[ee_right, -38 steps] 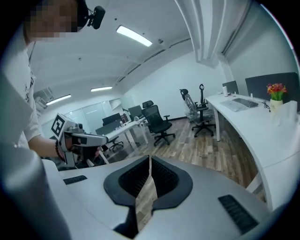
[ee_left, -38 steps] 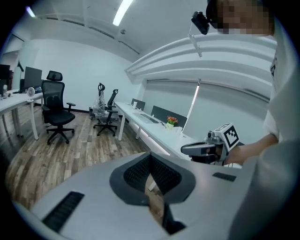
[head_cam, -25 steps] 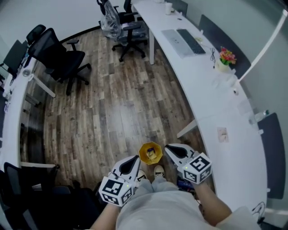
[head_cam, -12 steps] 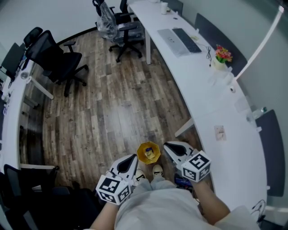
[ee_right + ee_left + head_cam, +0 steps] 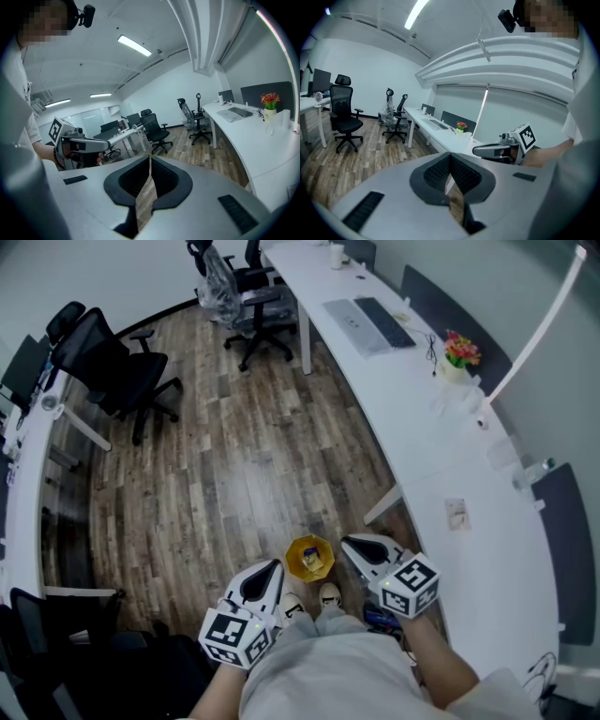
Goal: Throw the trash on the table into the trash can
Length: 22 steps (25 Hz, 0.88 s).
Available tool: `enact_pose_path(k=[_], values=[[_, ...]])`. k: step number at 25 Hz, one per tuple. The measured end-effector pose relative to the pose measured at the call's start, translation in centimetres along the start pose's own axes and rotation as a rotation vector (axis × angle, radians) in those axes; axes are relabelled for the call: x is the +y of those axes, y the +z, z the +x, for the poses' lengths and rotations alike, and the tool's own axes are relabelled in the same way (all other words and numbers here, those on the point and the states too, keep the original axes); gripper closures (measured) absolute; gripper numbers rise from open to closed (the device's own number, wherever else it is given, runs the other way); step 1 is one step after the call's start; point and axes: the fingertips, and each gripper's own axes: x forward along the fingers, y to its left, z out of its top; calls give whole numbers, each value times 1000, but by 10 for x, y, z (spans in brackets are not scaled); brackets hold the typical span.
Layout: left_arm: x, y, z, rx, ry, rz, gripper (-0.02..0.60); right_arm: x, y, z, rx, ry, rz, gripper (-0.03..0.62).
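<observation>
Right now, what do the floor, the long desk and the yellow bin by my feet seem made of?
Floor: wood-look planks in mixed browns with a soft sheen, possibly laminate. Long desk: smooth, plain white top, likely laminate. Yellow bin: probably plastic, judging by its even colour and faceted rim.

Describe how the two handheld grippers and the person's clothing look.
Both the left gripper and right gripper have pale grey wedge-shaped shells tapering to a tip, with black ribbed pads lining the jaws. Each carries a white cube printed with black square markers. The person wears a light top.
</observation>
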Motion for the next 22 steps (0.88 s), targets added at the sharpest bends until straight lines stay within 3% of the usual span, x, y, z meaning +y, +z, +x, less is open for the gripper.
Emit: enact_pose_path(k=[11,22], values=[[-11,-5,14,40,-82,18,580,-20,-4,-26,-25,-104,28,554],[-69,-16,65,135,-357,119,580,-78,-41,-148,-71,-493,95,554]])
